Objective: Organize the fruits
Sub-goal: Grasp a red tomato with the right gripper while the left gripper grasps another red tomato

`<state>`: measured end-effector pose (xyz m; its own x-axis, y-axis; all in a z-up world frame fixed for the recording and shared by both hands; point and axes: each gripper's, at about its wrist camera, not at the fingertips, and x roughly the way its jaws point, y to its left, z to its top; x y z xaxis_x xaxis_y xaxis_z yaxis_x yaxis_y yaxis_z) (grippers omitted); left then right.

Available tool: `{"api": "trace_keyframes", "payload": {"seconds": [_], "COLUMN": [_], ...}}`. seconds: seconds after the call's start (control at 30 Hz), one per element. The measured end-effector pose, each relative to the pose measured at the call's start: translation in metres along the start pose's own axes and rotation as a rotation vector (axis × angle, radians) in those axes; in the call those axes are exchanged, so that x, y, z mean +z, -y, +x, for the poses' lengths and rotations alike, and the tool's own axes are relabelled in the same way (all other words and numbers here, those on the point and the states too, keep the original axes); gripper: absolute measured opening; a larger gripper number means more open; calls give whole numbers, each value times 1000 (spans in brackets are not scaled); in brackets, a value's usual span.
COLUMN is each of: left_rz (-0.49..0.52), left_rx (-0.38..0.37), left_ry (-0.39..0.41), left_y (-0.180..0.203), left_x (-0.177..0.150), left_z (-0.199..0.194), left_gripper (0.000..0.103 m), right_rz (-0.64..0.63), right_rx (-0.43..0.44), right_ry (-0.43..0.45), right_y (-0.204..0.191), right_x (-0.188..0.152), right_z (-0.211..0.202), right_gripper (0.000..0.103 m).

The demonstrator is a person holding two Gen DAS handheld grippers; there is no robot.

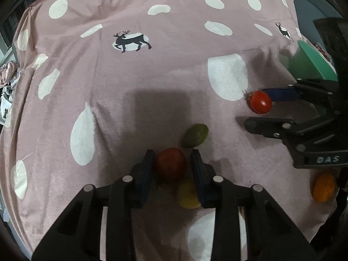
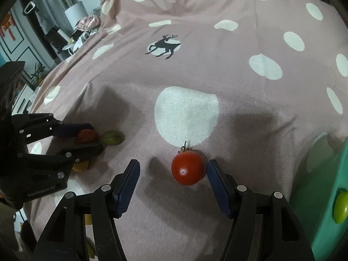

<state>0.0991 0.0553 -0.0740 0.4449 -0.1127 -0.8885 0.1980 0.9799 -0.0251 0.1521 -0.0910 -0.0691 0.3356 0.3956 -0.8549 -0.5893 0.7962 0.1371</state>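
My left gripper (image 1: 172,165) has its pads around a dark red tomato (image 1: 171,166) on the pink spotted cloth; the pads look close to or touching it. A green fruit (image 1: 195,135) lies just beyond, a yellow one (image 1: 188,194) under the right finger. My right gripper (image 2: 173,169) is open around a bright red tomato (image 2: 187,168) with a stem, gaps on both sides. That tomato also shows in the left wrist view (image 1: 260,101). An orange fruit (image 1: 323,187) lies at the right. A green fruit (image 2: 340,206) sits in the green bowl (image 2: 326,195).
The green bowl also shows in the left wrist view (image 1: 308,64) at the cloth's right edge. The pink cloth (image 2: 217,43) with white dots and deer prints stretches far ahead. Room clutter (image 2: 82,28) lies beyond its far left corner.
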Motion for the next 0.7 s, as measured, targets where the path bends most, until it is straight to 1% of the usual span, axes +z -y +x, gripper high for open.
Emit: {"api": "trace_keyframes", "payload": {"seconds": [0.07,0.17,0.2,0.3,0.37,0.4,0.5,0.7], "left_rz": [4,-4,-6,-15,-20,-23,-38,-59], "left_rx": [-7,-20,-22,-30,-27,-27,-35,-42], "left_ry": [2,5,6,9,13,14,19,43], "left_y": [1,-1,-2,-3,-3,-3,-4,-2], "left_x": [0,-1,-1,-2,-2,-2,-3,-7], "left_z": [0,0,0,0,-1,0,-2,-12], "left_gripper": [27,27,27,27,26,26,26,26], "right_rz": [-5,6,4,-8,-12,-14,-24,-11], "right_rx": [-9,-9,-12,-24,-27,-25,-25,4], "right_ry": [3,7,8,13,13,13,15,32], "right_y": [0,2,2,1,1,1,1,1], "right_x": [1,3,3,2,2,2,2,-1], "right_z": [2,2,2,1,1,1,1,-6], "right_gripper": [58,54,49,41,32,31,30,30]}}
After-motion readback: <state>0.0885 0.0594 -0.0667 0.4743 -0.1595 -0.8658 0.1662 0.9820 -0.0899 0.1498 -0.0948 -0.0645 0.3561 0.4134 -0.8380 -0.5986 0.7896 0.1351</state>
